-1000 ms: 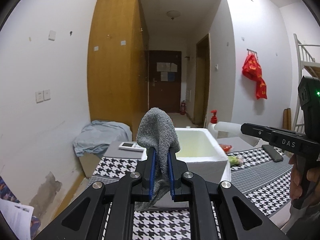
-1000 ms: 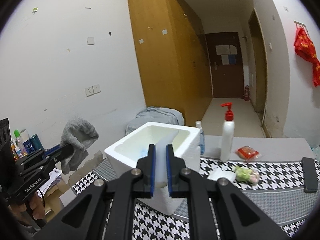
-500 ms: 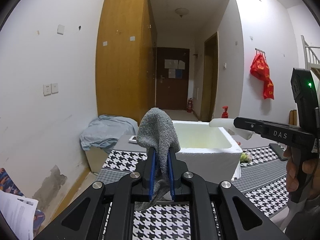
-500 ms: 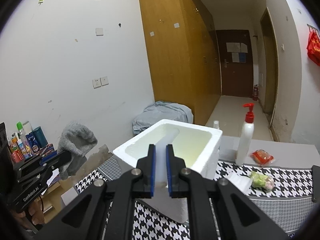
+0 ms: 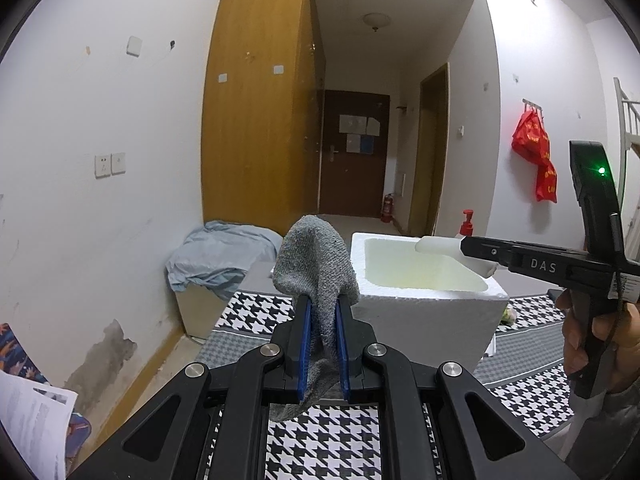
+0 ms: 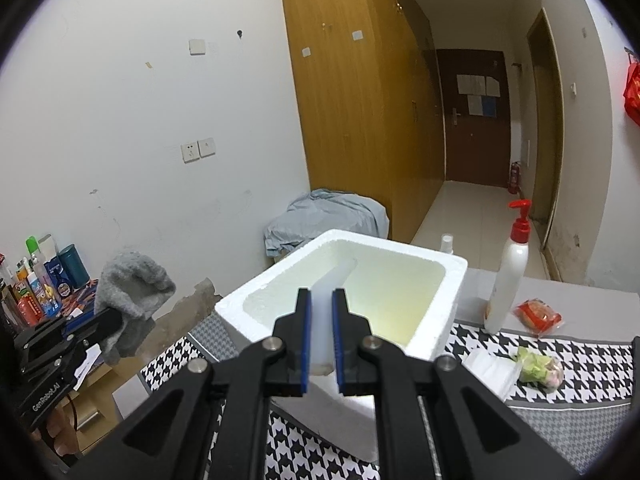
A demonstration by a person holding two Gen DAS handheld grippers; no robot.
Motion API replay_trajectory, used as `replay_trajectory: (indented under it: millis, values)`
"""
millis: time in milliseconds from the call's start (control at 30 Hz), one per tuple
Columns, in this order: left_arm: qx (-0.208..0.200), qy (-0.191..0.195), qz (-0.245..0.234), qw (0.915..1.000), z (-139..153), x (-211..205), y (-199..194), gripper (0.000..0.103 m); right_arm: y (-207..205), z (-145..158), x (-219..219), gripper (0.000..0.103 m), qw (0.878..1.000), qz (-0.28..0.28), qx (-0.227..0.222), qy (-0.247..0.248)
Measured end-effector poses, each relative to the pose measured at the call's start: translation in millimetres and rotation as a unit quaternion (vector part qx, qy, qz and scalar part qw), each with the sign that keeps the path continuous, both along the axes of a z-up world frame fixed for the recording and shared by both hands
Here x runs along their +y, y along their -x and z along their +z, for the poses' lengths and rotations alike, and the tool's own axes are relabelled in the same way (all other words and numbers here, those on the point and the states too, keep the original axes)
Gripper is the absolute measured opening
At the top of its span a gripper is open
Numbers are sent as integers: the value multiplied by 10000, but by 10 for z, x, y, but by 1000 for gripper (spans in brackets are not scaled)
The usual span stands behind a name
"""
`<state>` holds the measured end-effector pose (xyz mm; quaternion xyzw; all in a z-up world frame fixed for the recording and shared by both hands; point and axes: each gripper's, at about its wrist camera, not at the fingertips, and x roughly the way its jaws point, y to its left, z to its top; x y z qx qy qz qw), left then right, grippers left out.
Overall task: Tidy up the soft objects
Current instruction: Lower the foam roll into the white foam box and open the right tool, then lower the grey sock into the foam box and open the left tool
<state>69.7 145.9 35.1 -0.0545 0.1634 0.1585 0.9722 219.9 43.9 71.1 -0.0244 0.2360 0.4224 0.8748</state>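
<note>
Left wrist view: left gripper (image 5: 322, 316) at lower centre, blue pads clamped on a grey sock (image 5: 316, 268) that bunches above the fingertips, tail hanging below them. White foam box (image 5: 424, 304) sits right of centre on the houndstooth cloth (image 5: 328, 448), open top, just behind the sock. Right gripper (image 5: 452, 249) enters from the right edge, pinching a white foam piece (image 5: 440, 246) over the box opening, hand visible at lower right. Blue-grey cloth heap (image 5: 220, 256) mid left, red bag (image 5: 536, 160) on the wall at upper right. Right wrist view: right gripper at lower centre, pads closed on the white foam piece (image 6: 326, 304), which reaches over the box's near rim (image 6: 280, 284). Left gripper (image 6: 108, 320) at lower left holding the grey sock (image 6: 132, 292), off to the left of the box. Pump bottle (image 6: 510, 276) right of the box, red packet (image 6: 538, 314) and a small green bundle (image 6: 538, 368) at lower right.
</note>
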Motion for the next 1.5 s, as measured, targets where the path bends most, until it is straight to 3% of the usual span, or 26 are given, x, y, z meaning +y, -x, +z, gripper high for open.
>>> replay_trajectory:
  millis: [333, 400, 467, 533, 667, 1500]
  values:
    - [16, 73, 47, 10000, -38, 70, -2, 12, -73, -35, 141, 14, 9999, 16, 31, 128]
    - [17, 74, 52, 10000, -41, 68, 2, 12, -91, -39, 157, 24, 9999, -15, 28, 152]
    - [13, 75, 58, 10000, -40, 72, 3, 12, -102, -40, 150, 62, 9999, 27, 67, 115]
    - [12, 89, 61, 9999, -43, 75, 2, 12, -93, -35, 135, 78, 10000, 36, 33, 55]
    - [15, 96, 54, 9999, -42, 68, -6, 12, -68, -33, 144, 91, 9998, -86, -68, 159]
    - [-89, -71, -432, 9990, 109, -62, -230, 12, -57, 20, -239, 94, 9987, -454, -196, 132]
